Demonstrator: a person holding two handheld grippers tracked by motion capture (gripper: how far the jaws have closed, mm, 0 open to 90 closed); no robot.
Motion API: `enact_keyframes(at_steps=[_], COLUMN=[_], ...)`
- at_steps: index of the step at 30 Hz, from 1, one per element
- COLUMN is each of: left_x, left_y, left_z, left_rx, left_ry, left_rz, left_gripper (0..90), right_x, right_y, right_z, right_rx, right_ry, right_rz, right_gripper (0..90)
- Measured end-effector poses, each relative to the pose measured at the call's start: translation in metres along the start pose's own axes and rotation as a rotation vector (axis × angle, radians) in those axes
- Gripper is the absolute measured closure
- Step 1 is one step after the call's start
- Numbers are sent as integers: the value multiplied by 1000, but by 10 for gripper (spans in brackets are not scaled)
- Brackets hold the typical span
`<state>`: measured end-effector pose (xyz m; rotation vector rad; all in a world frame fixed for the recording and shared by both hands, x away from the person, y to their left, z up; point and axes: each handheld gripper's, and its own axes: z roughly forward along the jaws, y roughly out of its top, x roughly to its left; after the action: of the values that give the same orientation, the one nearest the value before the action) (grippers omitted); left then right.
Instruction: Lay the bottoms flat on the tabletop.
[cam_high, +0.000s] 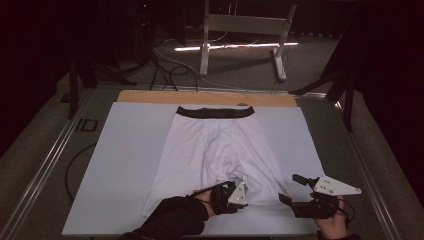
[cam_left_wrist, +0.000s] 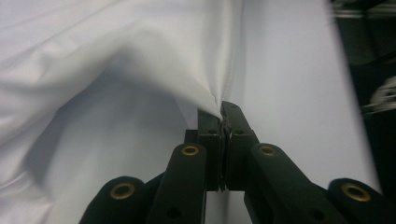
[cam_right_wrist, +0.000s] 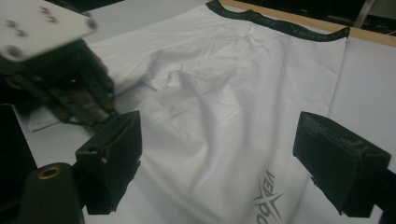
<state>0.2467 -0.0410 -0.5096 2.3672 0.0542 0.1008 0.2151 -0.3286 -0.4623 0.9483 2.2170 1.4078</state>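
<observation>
Our left gripper (cam_left_wrist: 223, 122), low centre of the high view, pinches a hem fold of the white shorts (cam_high: 215, 145) spread mid-frame on the table (cam_high: 125, 130). Our right gripper (cam_right_wrist: 219, 163) gapes empty over the logo leg. We judge it should clamp that hem before lifting evenly.

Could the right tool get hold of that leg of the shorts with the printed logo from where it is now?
Probably yes. The right tool is open beside the white shorts, the logo lies between its jaws in its own view, and nothing blocks it.
</observation>
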Motion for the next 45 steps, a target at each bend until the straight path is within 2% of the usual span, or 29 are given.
enact_keyframes(at_steps=[3,6,7,8,9,10,11,12,14,15,16,19,20,22,24,25,27,28,30,32,33,34,35,38,39,40,41,44,45], left_x=[-9,-15,-18,-18,-20,-20,-22,-22,-22,-20,-19,-17,-17,-16,-16,-16,-20,-23,-25,-37,-37,-39,-43,-49,-55,-55,-60,-61,-59], left_y=[3,2,-1,-1,-6,-6,-13,-18,-21,-26,-29,-31,-31,-27,-24,-22,-20,-21,-22,-29,-29,-31,-35,-37,-37,-37,-31,-23,-15], left_z=[-9,-17,-24,-24,-31,-31,-34,-35,-35,-35,-34,-35,-35,-37,-37,-37,-36,-36,-37,-44,-44,-47,-52,-59,-65,-65,-66,-62,-54], left_rx=[-14,-27,-41,-41,-41,-41,-35,-21,-15,-12,-20,-41,-41,-66,-75,-71,-47,-29,-13,18,18,26,18,-13,-51,-51,-81,-92,-80], left_ry=[-33,-44,-61,-61,-76,-76,-75,-74,-68,-68,-69,-71,-71,-75,-85,-95,-102,-126,-127,-25,-25,-5,44,60,55,55,48,32,29], left_rz=[-21,-41,-72,-72,-110,-110,-145,-154,-167,-201,-234,-260,-260,-273,-291,-296,-305,-302,-287,-198,-198,-173,-148,-133,-98,-98,-64,-47,-21], left_gripper=[894,893,893,892,892,892,892,891,890,889,889,889,889,889,889,888,858,831,730,558,506,506,453,439,453,478,493,501,513], right_x=[-1,-1,-1,-1,-1,-1,0,1,2,2,2,7,8,13,17,19,19,19,20,19,19,19,19,19,19,19,19,18,19], right_y=[0,0,0,0,0,0,-1,-1,-3,-9,-10,-22,-26,-37,-45,-47,-45,-44,-41,-41,-41,-41,-41,-39,-39,-39,-39,-38,-38], right_z=[-1,-2,-2,-2,-2,-2,-2,-2,-2,-3,-3,-9,-11,-11,-9,-6,-3,-3,-4,-5,-5,-6,-6,-7,-7,-7,-6,-5,-5], right_rx=[2,3,2,3,7,7,11,16,17,27,31,62,69,93,111,117,116,110,103,96,96,97,98,96,100,97,97,101,100], right_ry=[-8,-14,-12,-11,-17,-17,-10,-6,14,53,57,90,86,127,140,161,160,165,152,144,144,138,132,127,127,129,130,129,131], right_rz=[-1,0,2,4,1,1,9,9,13,36,40,50,48,63,59,65,64,62,55,51,51,51,47,39,42,42,43,42,42], right_gripper=[158,158,158,158,158,158,158,157,152,159,159,258,282,341,386,395,402,405,405,406,406,407,406,407,407,408,413,414,414])
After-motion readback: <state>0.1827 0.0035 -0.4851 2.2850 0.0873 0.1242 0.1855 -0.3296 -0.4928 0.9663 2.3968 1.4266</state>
